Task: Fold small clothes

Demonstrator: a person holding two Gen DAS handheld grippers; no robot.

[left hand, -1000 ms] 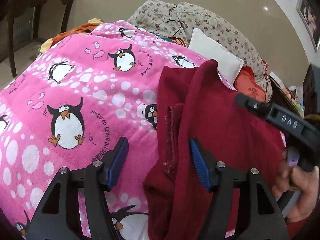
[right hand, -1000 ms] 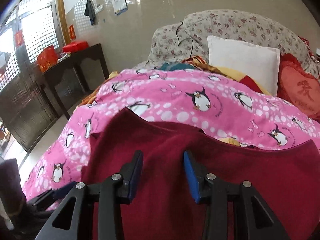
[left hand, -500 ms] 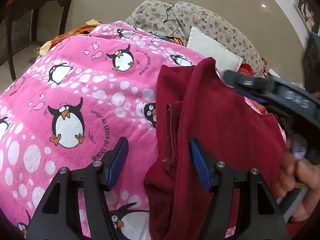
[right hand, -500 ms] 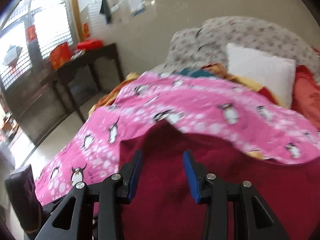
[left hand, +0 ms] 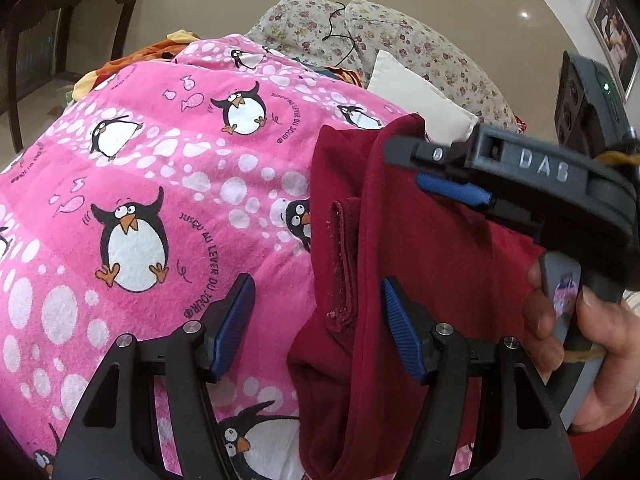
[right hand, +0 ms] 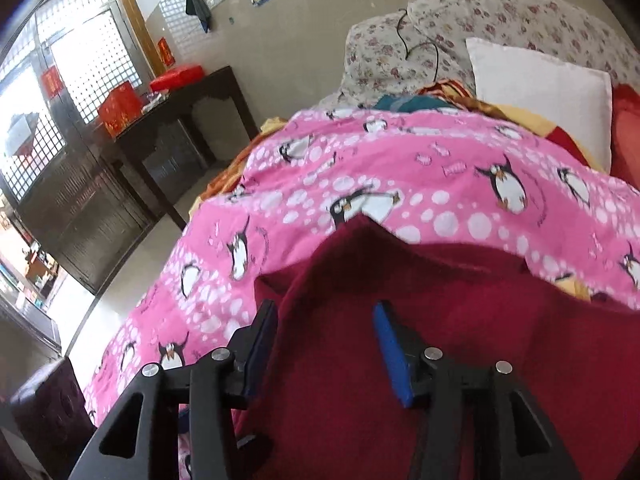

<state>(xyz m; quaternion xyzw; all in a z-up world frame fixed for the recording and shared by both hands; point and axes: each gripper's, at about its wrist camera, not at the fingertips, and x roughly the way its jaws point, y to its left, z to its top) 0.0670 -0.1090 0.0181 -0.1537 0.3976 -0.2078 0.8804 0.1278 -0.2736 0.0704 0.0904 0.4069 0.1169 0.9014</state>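
Observation:
A dark red garment (left hand: pixel 420 264) lies on the pink penguin blanket (left hand: pixel 160 168). Its seamed left edge (left hand: pixel 344 264) runs between the fingers of my left gripper (left hand: pixel 316 320). Those jaws are opening slightly and the blue pads (left hand: pixel 236 320) do not press the cloth. From the right my right gripper (left hand: pixel 440 172) reaches in over the garment's far corner, held by a hand (left hand: pixel 580 340). In the right wrist view the right gripper (right hand: pixel 326 340) hovers over the garment (right hand: pixel 400 280). Its jaws are opening; red cloth fills the gap, with no pad pinching it.
A white pillow (right hand: pixel 536 92), a floral cushion (right hand: pixel 500 20) and a red cushion (right hand: pixel 624 140) lie at the head of the bed. A dark wooden table (right hand: pixel 180 120) with red boxes stands to the left by a grilled window. A dark stool (right hand: pixel 44 408) stands on the floor.
The right gripper has swung left across the garment toward its far corner, and its jaws have widened a little. The left gripper and the garment's seamed edge have stayed put.

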